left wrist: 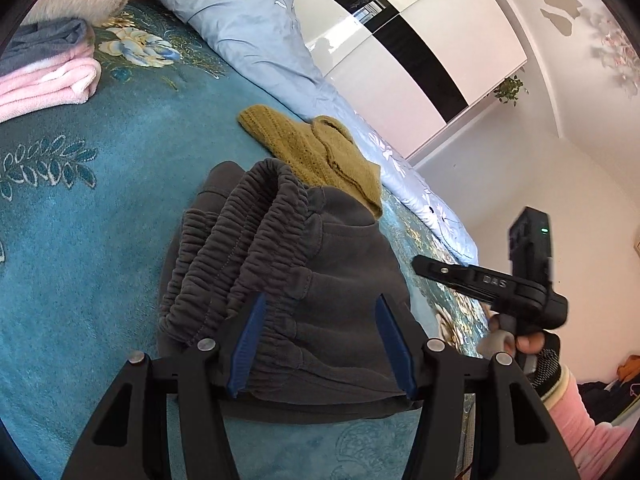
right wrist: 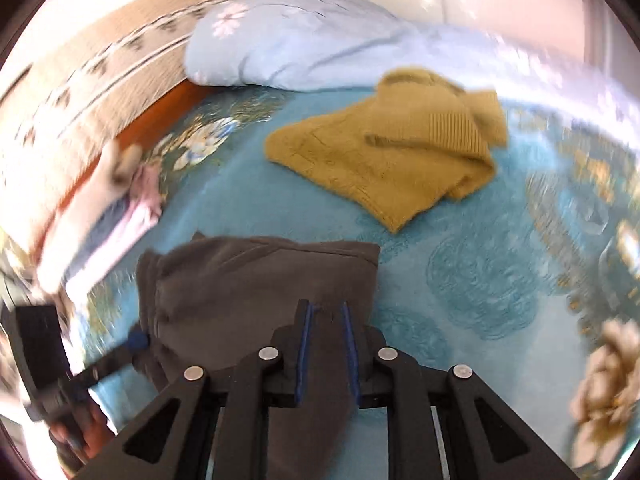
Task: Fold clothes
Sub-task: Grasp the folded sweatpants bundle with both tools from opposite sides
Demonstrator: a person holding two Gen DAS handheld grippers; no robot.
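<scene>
Dark grey pants (left wrist: 288, 280) lie folded on the teal bedspread (left wrist: 80, 240), elastic waistband toward the left. My left gripper (left wrist: 320, 312) is open, its blue-padded fingers straddling the near part of the pants. In the right wrist view the pants (right wrist: 240, 280) sit just ahead, and my right gripper (right wrist: 326, 316) is shut on a fold of their fabric. The right gripper also shows in the left wrist view (left wrist: 424, 266), to the right of the pants. The left gripper shows at the lower left of the right wrist view (right wrist: 136, 340), touching the pants' left edge.
A mustard knit sweater (left wrist: 316, 152) (right wrist: 388, 152) lies beyond the pants. A pale blue floral duvet (left wrist: 256, 32) (right wrist: 304, 40) runs along the bed's far side. Folded pink and grey clothes (left wrist: 48, 68) sit at the far left. A glossy wardrobe (left wrist: 420, 60) stands behind.
</scene>
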